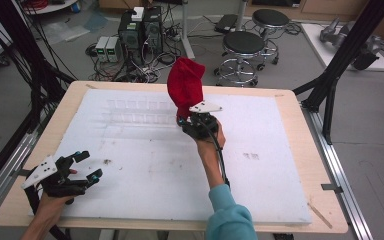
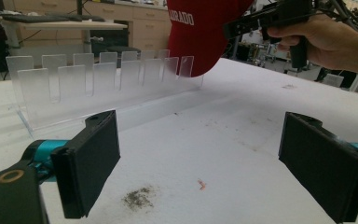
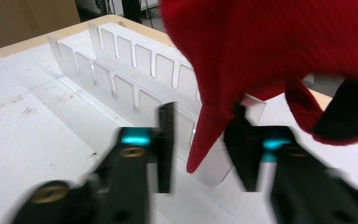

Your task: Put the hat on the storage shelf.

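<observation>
While I watch from the high view, my right gripper sits just above the middle of the frame with the red cap standing up from it toward the top centre. Seen from the right gripper view, its jaws stand partly apart, and the cap's pointed edge hangs down in the gap between them, close against the right-hand jaw; the picture is blurred there, so I cannot tell whether that pad touches the cloth. The left-hand jaw is clear of the cap, so I read the grip as loosened, not clamped. Most of the cap fills the upper right of that view, above the clear rack, whose slotted walls run from upper left toward the centre.

From the left gripper view, the cap hangs at the top centre, its lower edge at the right end of the rack, with white lettering on it. The right hand holds its gripper at the upper right.

My left gripper rests at the lower left of the high view, over the white pad, well apart from the cap. Its jaws are wide apart with nothing between them.
</observation>
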`<state>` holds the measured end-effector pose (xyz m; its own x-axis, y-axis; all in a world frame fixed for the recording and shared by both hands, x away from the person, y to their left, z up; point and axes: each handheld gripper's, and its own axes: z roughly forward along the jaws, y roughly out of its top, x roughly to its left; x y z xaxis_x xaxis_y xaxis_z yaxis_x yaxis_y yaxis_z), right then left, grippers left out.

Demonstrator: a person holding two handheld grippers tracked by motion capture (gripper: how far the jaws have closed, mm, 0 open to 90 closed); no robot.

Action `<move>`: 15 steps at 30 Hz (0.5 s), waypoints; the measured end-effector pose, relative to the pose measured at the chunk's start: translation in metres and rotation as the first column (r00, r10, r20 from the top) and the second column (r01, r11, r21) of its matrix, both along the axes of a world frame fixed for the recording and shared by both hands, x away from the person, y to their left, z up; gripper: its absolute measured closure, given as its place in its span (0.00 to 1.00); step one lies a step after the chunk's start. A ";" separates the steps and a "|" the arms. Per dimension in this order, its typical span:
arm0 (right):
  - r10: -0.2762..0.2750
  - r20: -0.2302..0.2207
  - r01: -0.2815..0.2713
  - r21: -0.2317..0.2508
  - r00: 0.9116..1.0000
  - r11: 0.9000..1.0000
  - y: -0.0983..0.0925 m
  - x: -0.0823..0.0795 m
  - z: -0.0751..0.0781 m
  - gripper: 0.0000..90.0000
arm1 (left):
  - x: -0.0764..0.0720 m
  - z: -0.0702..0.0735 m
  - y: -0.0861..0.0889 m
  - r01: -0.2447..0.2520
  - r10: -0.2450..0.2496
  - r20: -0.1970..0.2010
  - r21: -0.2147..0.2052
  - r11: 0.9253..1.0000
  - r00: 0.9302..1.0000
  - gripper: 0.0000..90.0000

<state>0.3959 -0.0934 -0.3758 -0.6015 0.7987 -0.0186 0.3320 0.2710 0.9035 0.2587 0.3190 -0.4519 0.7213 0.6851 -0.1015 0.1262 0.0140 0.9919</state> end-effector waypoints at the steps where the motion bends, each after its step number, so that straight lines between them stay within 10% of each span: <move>1: -0.001 0.015 0.001 -0.005 1.000 1.000 -0.001 -0.002 0.001 0.61 | 0.000 0.000 0.000 0.000 0.000 0.000 0.001 1.000 1.000 0.14; 4: -0.035 0.072 0.035 -0.002 0.997 0.999 -0.006 -0.015 0.001 0.40 | 0.000 0.000 0.000 -0.004 0.004 0.000 -0.003 1.000 1.000 0.14; 9: -0.005 -0.011 0.005 0.012 1.000 1.000 -0.020 -0.031 0.008 0.14 | 0.000 0.000 0.000 -0.014 0.014 -0.003 -0.004 1.000 1.000 0.14; 15: 0.036 0.072 -0.039 0.044 0.997 0.998 -0.043 -0.069 0.028 0.12 | 0.000 0.000 -0.001 -0.016 0.016 -0.001 0.005 1.000 1.000 0.14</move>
<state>0.3272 -0.1369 -0.3474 -0.6297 0.7764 -0.0268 0.2567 0.2405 0.9361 0.2583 0.3182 -0.4518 0.7103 0.6969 -0.0987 0.1266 0.0115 0.9919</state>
